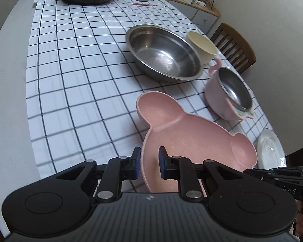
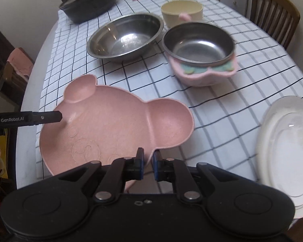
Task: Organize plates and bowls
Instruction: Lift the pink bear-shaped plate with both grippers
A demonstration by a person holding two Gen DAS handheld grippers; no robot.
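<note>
**Both grippers on the pink bear plate, lifted clear of the cloth**

The left gripper [image 1: 149, 162] has its blue pads narrowed onto the near rim of the pink bear-shaped divided plate [image 1: 189, 139], one pad outside the wall and one inside. The right gripper [image 2: 148, 166] pinches the same plate [image 2: 111, 129] at the notch in the rim below one ear compartment, its jaws almost pressed together on the thin edge. From the right wrist view the left gripper's fingertips show at the plate's opposite rim, so the two grips sit at either side of the body.

The plate hangs tilted between them, apparently raised off the white black-checked tablecloth [image 1: 70, 80]. Its long axis runs from the body out to the two ears, pointing away toward the other dishes. All three compartments are empty.

The round white ceramic plate [image 2: 286, 151] lies flat just to the right of the right gripper (the nearer arm for it), and looks to me the likeliest base for stacking.

Farther out:
- the large stainless steel bowl [image 1: 163, 54], empty
- the small steel-lined pink bowl with handles [image 2: 200, 54], empty
- the cream plastic cup-shaped bowl [image 2: 181, 12], behind both; its inside is hard to see
</note>
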